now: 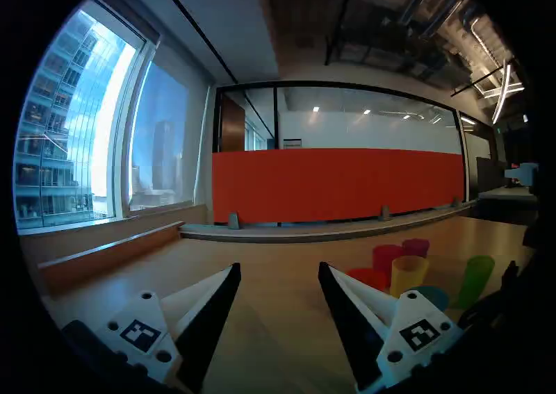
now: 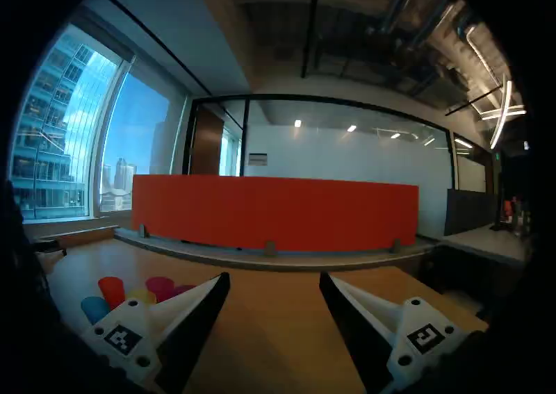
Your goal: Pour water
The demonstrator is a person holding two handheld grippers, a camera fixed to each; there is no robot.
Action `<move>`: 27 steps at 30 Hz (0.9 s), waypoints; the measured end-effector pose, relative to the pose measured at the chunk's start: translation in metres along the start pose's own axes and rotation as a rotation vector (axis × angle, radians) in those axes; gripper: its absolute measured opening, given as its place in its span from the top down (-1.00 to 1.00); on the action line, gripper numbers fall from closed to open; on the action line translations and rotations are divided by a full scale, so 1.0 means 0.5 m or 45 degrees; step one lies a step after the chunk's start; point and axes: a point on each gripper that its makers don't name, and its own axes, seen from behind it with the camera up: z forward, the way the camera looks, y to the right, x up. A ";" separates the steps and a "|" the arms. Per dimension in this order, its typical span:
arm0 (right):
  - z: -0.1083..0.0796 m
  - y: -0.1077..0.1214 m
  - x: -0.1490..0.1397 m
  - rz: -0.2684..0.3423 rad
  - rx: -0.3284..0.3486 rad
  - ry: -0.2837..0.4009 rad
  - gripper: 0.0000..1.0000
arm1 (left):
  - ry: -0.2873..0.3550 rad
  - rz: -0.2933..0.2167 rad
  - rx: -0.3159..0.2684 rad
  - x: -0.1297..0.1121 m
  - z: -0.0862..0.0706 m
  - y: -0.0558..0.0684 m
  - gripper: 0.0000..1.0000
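Note:
In the left gripper view, my left gripper (image 1: 278,272) is open above the wooden table (image 1: 285,283), nothing between its fingers. To its right stands a cluster of plastic cups: a yellow cup (image 1: 409,272), a red cup (image 1: 386,256), a magenta cup (image 1: 415,247), a green cup (image 1: 476,277), a low red cup (image 1: 367,277) and a blue cup (image 1: 434,295). In the right gripper view, my right gripper (image 2: 274,281) is open and empty over the table (image 2: 278,324). The cups sit to its left: an orange-red cup (image 2: 111,290), a blue cup (image 2: 94,308), a pink cup (image 2: 160,286).
An orange partition (image 1: 333,184) with a grey base rail runs along the table's far edge. Tall windows (image 1: 76,130) fill the left wall with a wooden ledge below. A grey desk (image 2: 486,241) stands at the far right.

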 end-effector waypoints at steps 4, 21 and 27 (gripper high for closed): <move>-0.001 0.006 0.002 0.003 -0.006 -0.002 -1.00 | -0.005 -0.001 0.001 -0.007 0.002 0.006 -0.65; -0.003 0.020 -0.003 0.020 -0.018 -0.007 -1.00 | -0.026 -0.021 -0.032 -0.027 0.007 0.037 -0.64; 0.000 0.018 -0.012 0.013 -0.014 -0.016 -1.00 | -0.039 -0.022 -0.038 -0.031 0.007 0.039 -0.64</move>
